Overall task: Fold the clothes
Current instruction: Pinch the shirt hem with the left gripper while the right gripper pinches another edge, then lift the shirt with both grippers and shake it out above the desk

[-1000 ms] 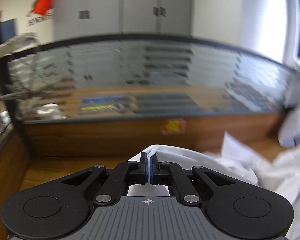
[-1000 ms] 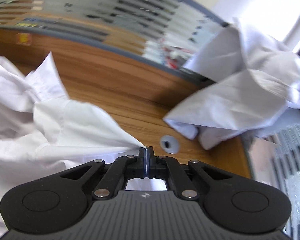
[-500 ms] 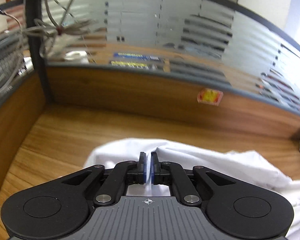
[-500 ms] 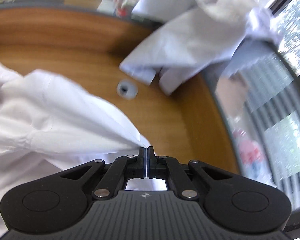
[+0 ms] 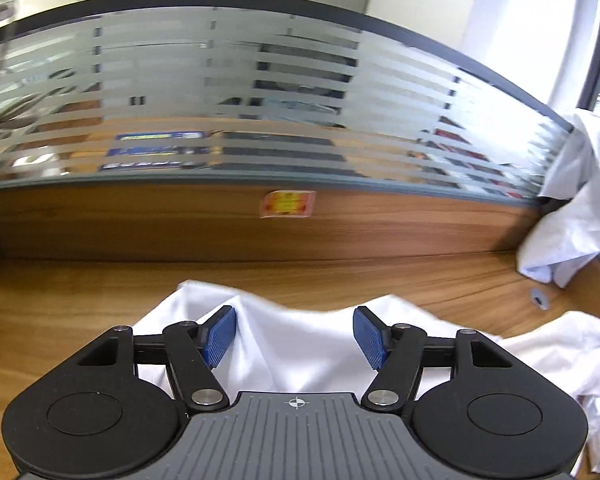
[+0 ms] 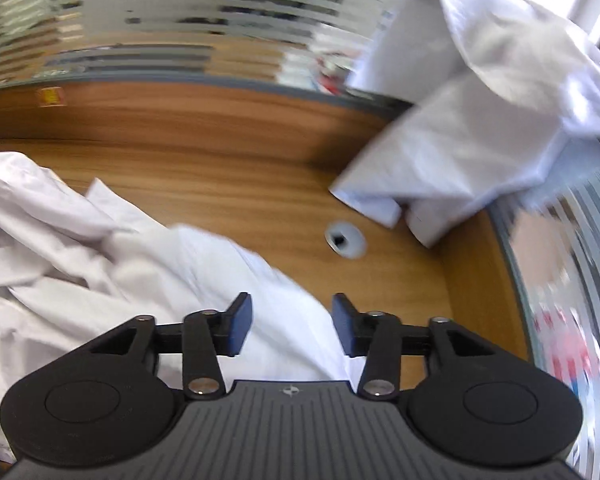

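While both hand-held tools hang over the work surface, their jaws stand wide apart and hold nothing.

Item 1: left gripper [image 5: 295, 335], black linkage arms with blue ribbed pads [image 5: 219, 336]. It sits just above a rumpled fold of cloth; whether the pads touch the fabric cannot be told.

Item 2: right gripper [image 6: 292, 328], same build, dark blue pads [image 6: 239, 326] spread wide. White fabric lies below and between them.

Item 3: crumpled white cotton garment [image 5: 296, 354], lying loose on the desk beneath both tools. In the right wrist view it [image 6: 112, 264] spreads leftward in bunched folds, its near edge running under the tool body.

Item 4: second white garment [image 6: 456, 168], draped from the top of the partition at the far right corner, its lower edge reaching the desk. The left wrist view shows it [image 5: 576, 216] hanging at the right edge, well apart from item 3.

Item 5: wood-grain desk top [image 5: 80, 304], bare at left and along the back.

Item 6: grey round cable grommet [image 6: 345, 238] set in the desk, between the two garments.

Item 7: frosted striped glass partition [image 5: 260, 92] above a wooden back panel.

Item 8: orange and yellow sticker [image 5: 287, 204] on that panel.
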`<state>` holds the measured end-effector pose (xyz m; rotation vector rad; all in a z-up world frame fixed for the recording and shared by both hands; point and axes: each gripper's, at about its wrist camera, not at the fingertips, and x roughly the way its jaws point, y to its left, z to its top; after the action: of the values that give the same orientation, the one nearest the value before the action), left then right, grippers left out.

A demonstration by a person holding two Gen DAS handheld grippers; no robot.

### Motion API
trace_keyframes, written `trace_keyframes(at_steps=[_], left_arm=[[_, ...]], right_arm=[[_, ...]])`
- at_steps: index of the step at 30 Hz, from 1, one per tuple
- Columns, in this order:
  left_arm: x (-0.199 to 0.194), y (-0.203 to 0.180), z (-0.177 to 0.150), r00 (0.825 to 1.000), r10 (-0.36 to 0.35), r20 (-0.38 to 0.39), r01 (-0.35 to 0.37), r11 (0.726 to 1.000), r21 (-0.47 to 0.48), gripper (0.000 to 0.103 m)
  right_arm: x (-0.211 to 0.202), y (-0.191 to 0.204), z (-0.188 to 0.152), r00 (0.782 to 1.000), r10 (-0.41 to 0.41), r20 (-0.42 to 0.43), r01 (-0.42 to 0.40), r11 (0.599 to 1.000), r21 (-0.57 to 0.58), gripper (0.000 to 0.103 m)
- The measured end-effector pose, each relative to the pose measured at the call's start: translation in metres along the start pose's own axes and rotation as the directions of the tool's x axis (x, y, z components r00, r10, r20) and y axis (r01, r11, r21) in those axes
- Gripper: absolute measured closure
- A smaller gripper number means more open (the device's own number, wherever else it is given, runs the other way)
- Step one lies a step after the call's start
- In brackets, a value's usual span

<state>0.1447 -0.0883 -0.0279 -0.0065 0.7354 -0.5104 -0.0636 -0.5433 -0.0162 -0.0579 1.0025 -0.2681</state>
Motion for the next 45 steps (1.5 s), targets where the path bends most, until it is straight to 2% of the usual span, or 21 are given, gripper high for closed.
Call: trace_keyframes(at_steps=[2, 4, 6, 8, 12, 18, 22, 25, 28, 29, 30, 31, 32, 33, 34, 35, 39, 42, 45], left_arm=[[0.007, -0.011, 0.007, 0.999, -0.046, 0.002, 0.045, 0.999, 0.019, 0.034], [0.015, -0.024, 0.014, 0.995, -0.101, 0.001, 0.101, 0.994, 0.048, 0.027], [0.027, -0.039, 0.017, 0.987, -0.157, -0.043, 0.161, 0.981, 0.111, 0.022], [0.041, -0.055, 0.018, 0.977, -0.193, -0.089, 0.207, 0.962, 0.177, 0.022], [0.077, -0.081, 0.017, 0.959, -0.210, -0.188, 0.262, 0.911, 0.319, 0.021], [0.121, -0.096, 0.015, 0.920, -0.241, -0.308, 0.360, 0.830, 0.425, 0.019], [0.142, -0.095, 0.010, 0.880, -0.267, -0.392, 0.437, 0.778, 0.451, 0.022], [0.152, -0.090, 0.004, 0.855, -0.273, -0.442, 0.467, 0.776, 0.424, 0.031], [0.158, -0.083, -0.003, 0.829, -0.288, -0.480, 0.487, 0.794, 0.364, 0.035], [0.158, -0.081, -0.005, 0.829, -0.290, -0.479, 0.485, 0.798, 0.356, 0.038], [0.157, -0.079, -0.008, 0.829, -0.291, -0.478, 0.483, 0.803, 0.349, 0.046], [0.157, -0.078, -0.011, 0.829, -0.293, -0.477, 0.482, 0.807, 0.342, 0.058], [0.155, -0.077, -0.013, 0.833, -0.296, -0.468, 0.478, 0.810, 0.339, 0.069], [0.151, -0.077, -0.012, 0.843, -0.294, -0.451, 0.467, 0.816, 0.340, 0.089], [0.147, -0.077, -0.012, 0.852, -0.293, -0.433, 0.456, 0.822, 0.340, 0.091], [0.144, -0.077, -0.011, 0.861, -0.291, -0.416, 0.445, 0.828, 0.341, 0.093], [0.126, -0.075, -0.002, 0.899, -0.285, -0.332, 0.394, 0.857, 0.332, 0.096], [0.107, -0.067, 0.023, 0.934, -0.272, -0.231, 0.333, 0.896, 0.294, 0.096], [0.088, -0.056, 0.052, 0.963, -0.233, -0.133, 0.260, 0.931, 0.257, 0.097]], right_arm=[[0.006, 0.002, 0.011, 0.999, 0.042, 0.002, -0.042, 0.999, -0.023, 0.048], [0.018, 0.007, 0.023, 0.997, 0.082, -0.010, -0.082, 0.995, -0.054, 0.048], [0.031, 0.011, 0.035, 0.992, 0.120, -0.023, -0.122, 0.989, -0.085, 0.044], [0.044, 0.016, 0.047, 0.987, 0.158, -0.037, -0.161, 0.980, -0.115, 0.029], [0.069, 0.024, 0.071, 0.970, 0.232, -0.070, -0.240, 0.956, -0.170, 0.029], [0.103, 0.012, 0.059, 0.934, 0.327, -0.145, -0.334, 0.942, -0.025, 0.027], [0.125, 0.004, 0.051, 0.900, 0.393, -0.187, -0.386, 0.919, 0.076, 0.026], [0.141, -0.002, 0.045, 0.871, 0.443, -0.212, -0.418, 0.896, 0.152, 0.026], [0.139, -0.002, 0.027, 0.865, 0.451, -0.221, -0.417, 0.890, 0.186, 0.026], [0.137, 0.000, 0.022, 0.867, 0.445, -0.224, -0.411, 0.893, 0.183, 0.027], [0.134, 0.001, 0.016, 0.869, 0.440, -0.226, -0.406, 0.896, 0.180, 0.029], [0.132, 0.002, 0.011, 0.872, 0.433, -0.229, -0.400, 0.900, 0.174, 0.035], [0.129, 0.004, 0.006, 0.875, 0.425, -0.232, -0.395, 0.903, 0.168, 0.048], [0.126, 0.005, 0.002, 0.878, 0.416, -0.237, -0.387, 0.908, 0.160, 0.061], [0.123, 0.007, -0.002, 0.882, 0.406, -0.240, -0.379, 0.913, 0.153, 0.084], [0.119, 0.007, -0.003, 0.891, 0.389, -0.235, -0.363, 0.920, 0.148, 0.087], [0.102, 0.008, -0.007, 0.924, 0.319, -0.210, -0.297, 0.946, 0.133, 0.101], [0.076, -0.008, 0.000, 0.959, 0.250, -0.135, -0.232, 0.963, 0.136, 0.102], [0.050, -0.024, 0.007, 0.982, 0.176, -0.060, -0.166, 0.976, 0.143, 0.102]])
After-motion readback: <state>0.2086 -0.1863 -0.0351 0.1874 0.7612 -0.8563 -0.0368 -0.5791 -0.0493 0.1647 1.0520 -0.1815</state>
